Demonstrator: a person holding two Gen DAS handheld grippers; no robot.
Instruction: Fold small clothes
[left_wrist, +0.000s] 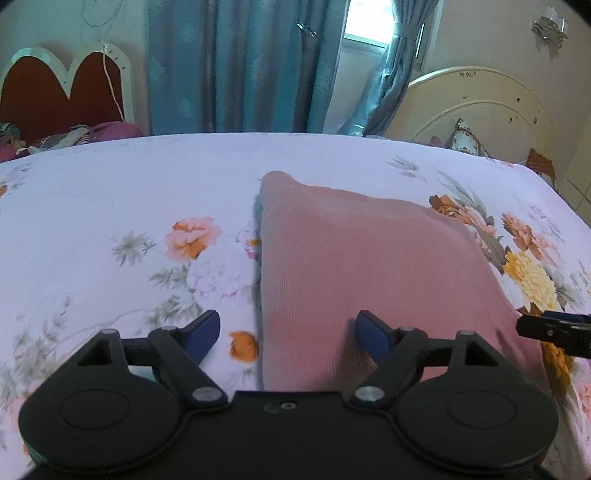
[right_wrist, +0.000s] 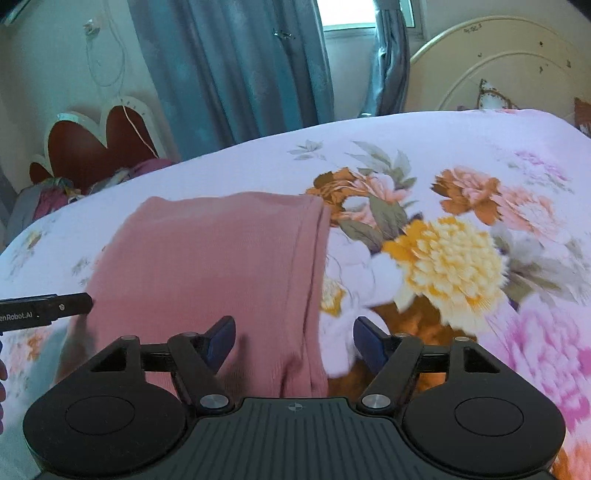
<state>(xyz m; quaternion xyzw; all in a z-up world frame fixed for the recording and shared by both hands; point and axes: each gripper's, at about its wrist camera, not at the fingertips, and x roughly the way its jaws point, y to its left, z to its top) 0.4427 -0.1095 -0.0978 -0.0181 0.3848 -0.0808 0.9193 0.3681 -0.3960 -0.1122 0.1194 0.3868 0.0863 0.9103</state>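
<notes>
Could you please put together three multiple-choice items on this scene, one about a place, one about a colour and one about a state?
1. Where does the garment lie?
A. On the floral bedsheet
B. Over the headboard
C. On the floor

2. What colour is the garment?
A. Teal
B. Pink
C. White

3. How do the left gripper's jaws stand?
A. Clamped on the garment
C. Clamped on the sheet
B. Open, holding nothing

Answers:
1 A: the pink garment lies flat on the floral bedsheet.
2 B: its ribbed cloth shows pink in both wrist views; teal is the colour of the curtains.
3 B: the left gripper has its blue fingers wide apart, and the cloth below is not pinched.
</notes>
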